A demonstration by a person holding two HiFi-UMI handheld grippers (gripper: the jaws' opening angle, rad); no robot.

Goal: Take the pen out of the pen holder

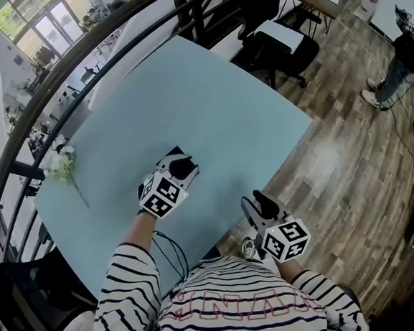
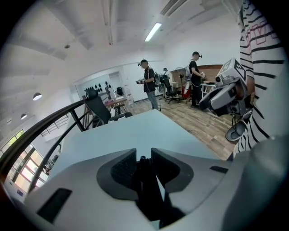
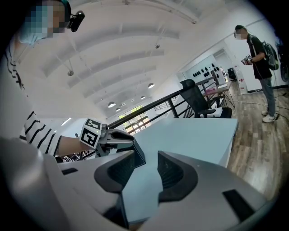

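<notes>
Slim black pen (image 2: 142,160), likely light, stiff and smooth: upright in dark boxy pen holder (image 3: 139,151), best pinched near its top. Left gripper (image 2: 143,153) clamped on it above the holder; right gripper (image 3: 146,155) beside the holder, jaws apart, empty.

I see a pale blue counter (image 1: 223,102) beside a black railing (image 1: 76,73). A white flower sprig (image 1: 61,165) lies at its railing-side edge.
</notes>
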